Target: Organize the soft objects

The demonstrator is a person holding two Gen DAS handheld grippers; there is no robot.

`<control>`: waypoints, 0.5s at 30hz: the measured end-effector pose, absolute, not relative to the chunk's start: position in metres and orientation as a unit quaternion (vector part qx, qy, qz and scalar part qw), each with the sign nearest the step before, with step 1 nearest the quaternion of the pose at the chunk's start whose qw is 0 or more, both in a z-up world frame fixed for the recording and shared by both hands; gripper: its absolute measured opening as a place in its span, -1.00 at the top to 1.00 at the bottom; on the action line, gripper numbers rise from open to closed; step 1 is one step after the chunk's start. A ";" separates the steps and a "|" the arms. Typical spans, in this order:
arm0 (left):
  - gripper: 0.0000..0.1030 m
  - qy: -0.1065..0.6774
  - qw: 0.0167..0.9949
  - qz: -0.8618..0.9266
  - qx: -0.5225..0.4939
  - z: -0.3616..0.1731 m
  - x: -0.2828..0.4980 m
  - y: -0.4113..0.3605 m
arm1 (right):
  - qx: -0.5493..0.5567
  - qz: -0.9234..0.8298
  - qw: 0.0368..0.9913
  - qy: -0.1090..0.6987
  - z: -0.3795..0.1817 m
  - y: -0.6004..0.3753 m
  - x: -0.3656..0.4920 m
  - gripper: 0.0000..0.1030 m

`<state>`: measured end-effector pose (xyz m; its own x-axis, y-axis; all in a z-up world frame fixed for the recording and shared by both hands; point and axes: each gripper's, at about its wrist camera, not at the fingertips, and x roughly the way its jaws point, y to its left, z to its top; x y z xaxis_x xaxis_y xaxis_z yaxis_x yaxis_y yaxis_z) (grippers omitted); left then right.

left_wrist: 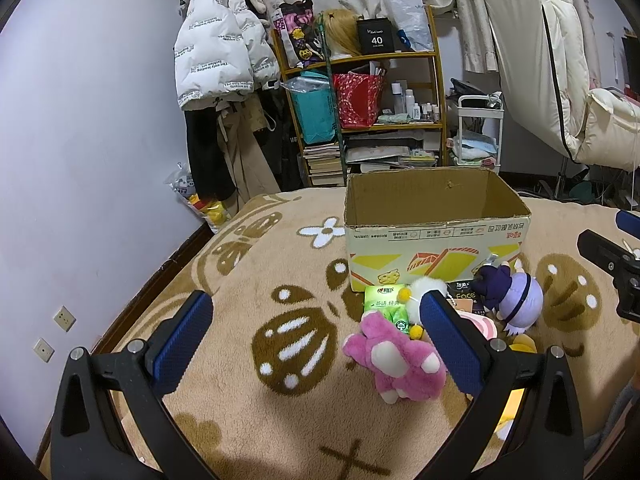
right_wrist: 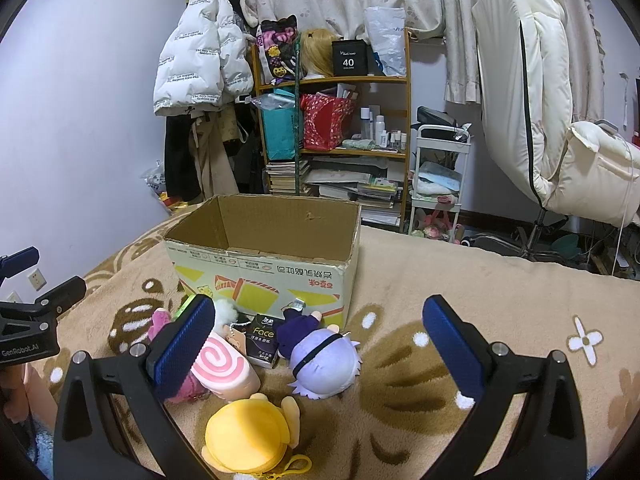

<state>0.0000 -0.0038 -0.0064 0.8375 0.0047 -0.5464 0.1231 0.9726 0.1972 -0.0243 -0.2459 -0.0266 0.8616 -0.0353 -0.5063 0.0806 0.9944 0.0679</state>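
An open cardboard box (left_wrist: 436, 236) stands on the beige blanket; it also shows in the right wrist view (right_wrist: 264, 268). In front of it lie a pink plush (left_wrist: 394, 360), a green tissue pack (left_wrist: 386, 306), a white pom-pom toy (left_wrist: 426, 288) and a purple-haired doll (left_wrist: 516, 294). The right wrist view shows the doll (right_wrist: 324, 364), a pink swirl-roll plush (right_wrist: 222, 364), a yellow plush (right_wrist: 248, 436) and a black tissue pack (right_wrist: 262, 340). My left gripper (left_wrist: 316, 336) is open, left of the pink plush. My right gripper (right_wrist: 320, 340) is open above the doll.
A shelf (right_wrist: 336, 120) with bags, books and bottles stands behind the bed, with a hanging white jacket (right_wrist: 200, 52) to its left and a white trolley (right_wrist: 440, 176) to its right. The wall (left_wrist: 80, 160) runs along the bed's left edge.
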 end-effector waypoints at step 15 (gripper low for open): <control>-0.99 0.284 0.952 -0.031 0.113 -0.006 0.000 -0.004 | 0.045 -0.030 0.964 0.262 -0.027 -0.246 -0.024 -1.00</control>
<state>0.0002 -0.0044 -0.0064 0.8370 0.0053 -0.5472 0.1231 0.9725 0.1978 -0.0241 -0.2463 -0.0266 0.8611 -0.0335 -0.5073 0.0803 0.9943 0.0705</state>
